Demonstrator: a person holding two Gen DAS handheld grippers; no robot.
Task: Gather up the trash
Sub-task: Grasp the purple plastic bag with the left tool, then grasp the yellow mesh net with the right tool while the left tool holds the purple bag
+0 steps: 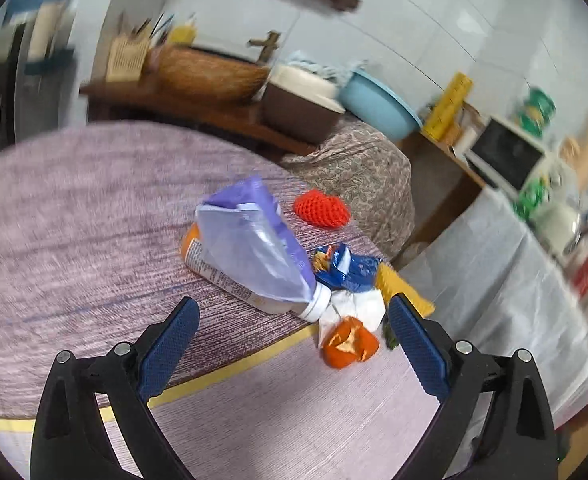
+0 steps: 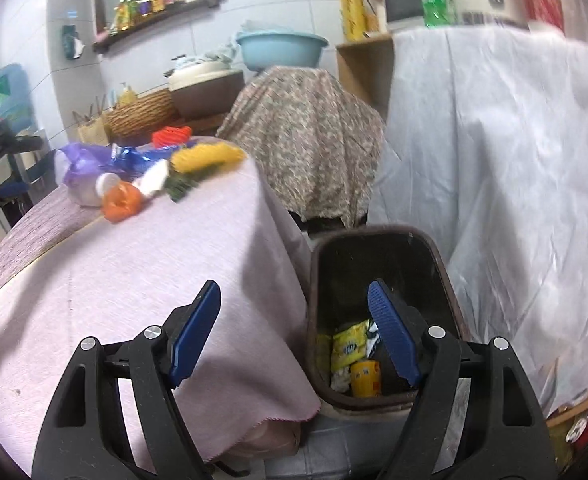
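Two tools, both empty. My left tool (image 1: 294, 328) stands wide, nothing between its blue pads. My right tool (image 2: 294, 332) is also spread, nothing held, and hangs partly over the dark bin (image 2: 445, 276) that stands on the floor just off the worktop's near right corner. Bin already holds a yellow wrapper (image 2: 349, 346) and a small yellow cup (image 2: 365, 378).

Remaining trash sits in one cluster on the worktop (image 1: 74, 208), toward its far right corner. Left-wrist view: white bottle (image 1: 230, 276) under a purple-and-clear bag (image 1: 254, 240), blue snack wrapper (image 1: 345, 268), white crumpled paper (image 1: 357, 304), orange peel (image 1: 349, 342), a yellow piece (image 1: 397, 288) at the right edge. A red knitted item (image 1: 321, 208) lies a little beyond; trash or not, I cannot tell.

Key relation: the cluster lies straight ahead of the left tool, the peel nearest, just beyond and slightly right of the gap between the pads. Bottle's long axis runs diagonally, cap end toward the right pad, so a grip across it needs a wrist roll.

Judgement: left hand is clearly nearer the cluster; right is nearer the bin. The peel looks the easiest next pick for the left.
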